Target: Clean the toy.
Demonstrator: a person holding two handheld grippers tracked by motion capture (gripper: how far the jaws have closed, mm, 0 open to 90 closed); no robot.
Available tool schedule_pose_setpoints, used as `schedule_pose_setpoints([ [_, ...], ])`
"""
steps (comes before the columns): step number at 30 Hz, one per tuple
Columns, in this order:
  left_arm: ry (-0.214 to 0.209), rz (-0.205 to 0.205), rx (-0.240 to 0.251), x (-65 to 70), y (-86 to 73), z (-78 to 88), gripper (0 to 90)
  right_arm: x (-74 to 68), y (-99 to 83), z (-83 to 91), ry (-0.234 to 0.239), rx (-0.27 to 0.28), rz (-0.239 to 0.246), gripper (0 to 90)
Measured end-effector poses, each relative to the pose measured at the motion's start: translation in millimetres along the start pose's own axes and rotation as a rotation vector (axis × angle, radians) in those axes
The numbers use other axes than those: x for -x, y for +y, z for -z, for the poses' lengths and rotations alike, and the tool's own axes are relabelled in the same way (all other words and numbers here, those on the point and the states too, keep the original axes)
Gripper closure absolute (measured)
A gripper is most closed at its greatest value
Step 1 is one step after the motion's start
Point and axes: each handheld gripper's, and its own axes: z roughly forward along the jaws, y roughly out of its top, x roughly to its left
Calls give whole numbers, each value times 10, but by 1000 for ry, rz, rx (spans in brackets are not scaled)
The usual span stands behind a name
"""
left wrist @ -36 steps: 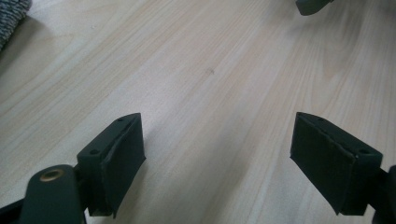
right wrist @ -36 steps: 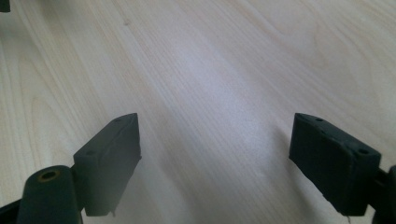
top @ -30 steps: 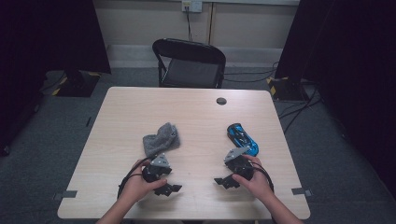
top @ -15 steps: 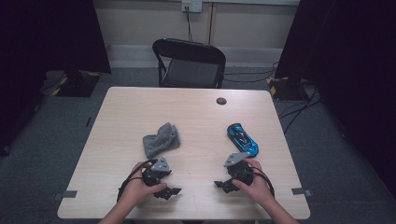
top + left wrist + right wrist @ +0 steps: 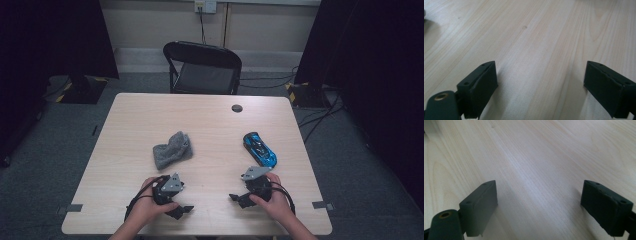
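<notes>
A crumpled grey cloth point(image 5: 172, 149) lies left of the table's middle. A blue toy car point(image 5: 260, 148) sits on the right side of the table. My left gripper point(image 5: 182, 210) rests on the wood near the front edge, below the cloth, held in a hand. My right gripper point(image 5: 237, 198) rests near the front edge, just below the car. In the left gripper view my left gripper point(image 5: 540, 86) stands open over bare wood. In the right gripper view my right gripper point(image 5: 539, 205) is open too, with nothing between its jaws.
The light wooden table point(image 5: 210, 120) has a small dark round disc point(image 5: 237, 108) near its far edge. A black folding chair point(image 5: 202, 67) stands behind the table. Grey carpet, cables and dark curtains surround it.
Both hands have drawn the grippers back a little toward the table's front edge. Cloth and car have not moved.
</notes>
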Motion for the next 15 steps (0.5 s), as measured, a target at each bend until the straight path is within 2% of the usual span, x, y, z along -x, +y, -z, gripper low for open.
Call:
schedule_pose_setpoints([
  [2, 0, -16, -5, 1, -2, -2, 88, -3, -23, -4, -2, 23, -2, 131],
  [5, 0, -20, 3, 10, -13, -14, 64, -5, -48, -5, 0, 44, -2, 131],
  [15, -8, -24, -1, 20, -6, -34, 25, -7, -49, -6, -1, 45, -2, 131],
])
